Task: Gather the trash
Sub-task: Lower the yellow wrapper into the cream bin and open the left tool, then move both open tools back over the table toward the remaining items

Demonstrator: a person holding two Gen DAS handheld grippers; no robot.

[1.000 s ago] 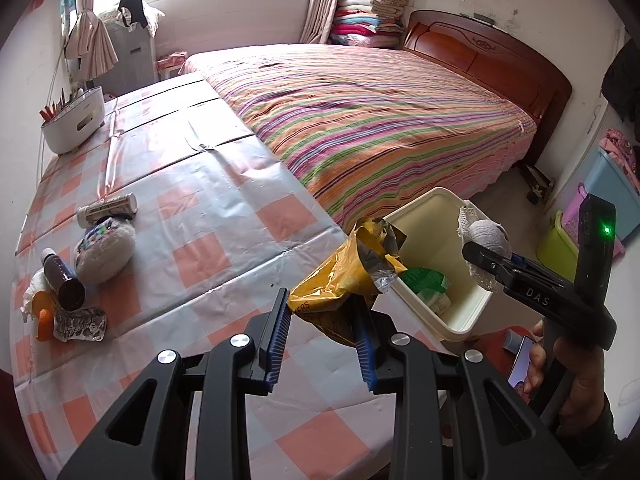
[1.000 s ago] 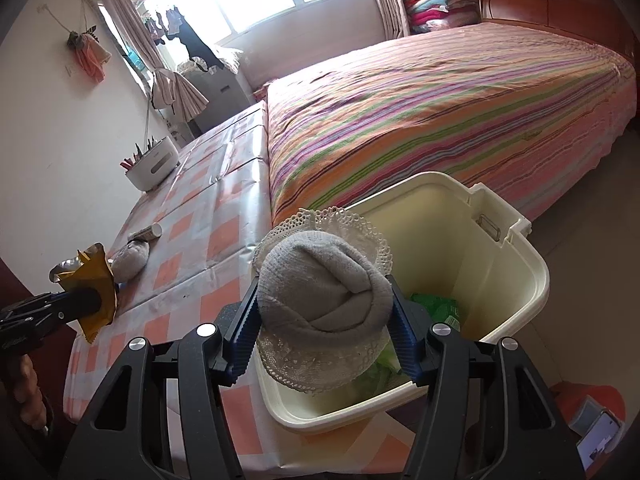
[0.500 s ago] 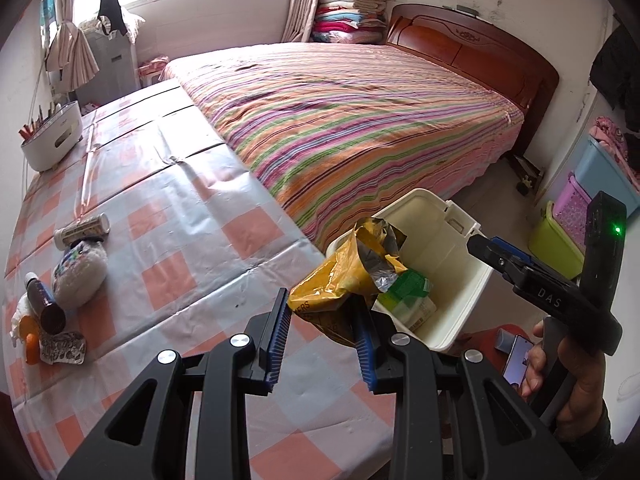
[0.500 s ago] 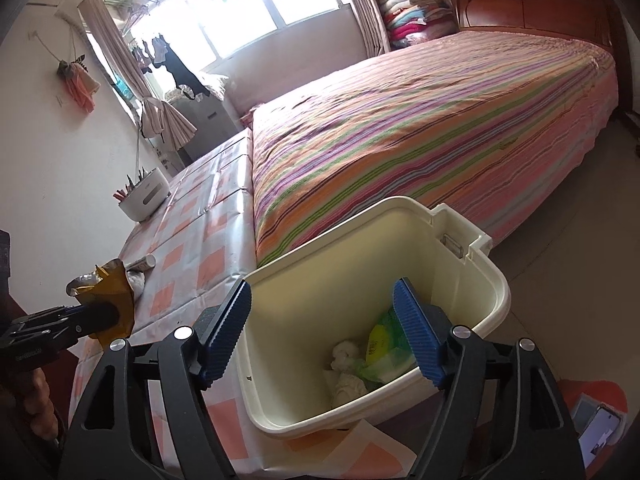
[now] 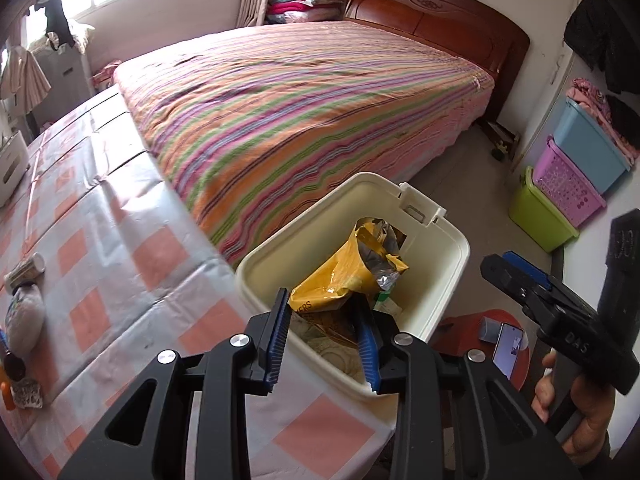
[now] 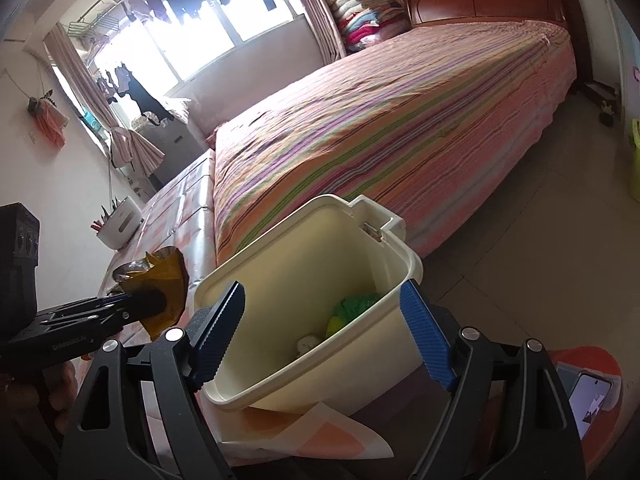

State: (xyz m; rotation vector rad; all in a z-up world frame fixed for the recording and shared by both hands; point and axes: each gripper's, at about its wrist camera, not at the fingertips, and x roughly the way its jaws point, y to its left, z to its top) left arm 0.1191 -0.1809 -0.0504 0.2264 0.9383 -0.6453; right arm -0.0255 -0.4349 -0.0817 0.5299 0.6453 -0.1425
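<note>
The only writing I can make out is "DAS" in pale letters on the side of my right gripper (image 5: 516,268), seen from the left camera, a line of small print along the left gripper's black body that I cannot read, and part of a dark word ending "ERS" on the crumpled yellow foil-lined snack bag (image 5: 352,268). My left gripper (image 5: 324,336) clamps that bag between its ribbed blue pads, the bag's silvery torn mouth sticking up and forward; in the left camera it sits in front of the open mouth of the cream plastic rectangular bin (image 5: 456,240), while the right camera shows the bag (image 6: 164,284) just to the left of the bin's rim (image 6: 404,248). My right gripper (image 6: 324,336) has just been opening; its pads stand wide with nothing gripped, only the bin showing behind them. The bin is smooth-walled with a moulded hinge tab on its far edge, and it stands beside the corner of the table with a glossy orange-and-white checked plastic cloth (image 5: 120,248). Inside lie a green wrapper (image 6: 352,308) and a small white knitted lump (image 6: 308,344). Behind it is the bed with a striped woven cover (image 5: 304,92) and a carved reddish wooden headboard (image 5: 440,12).
</note>
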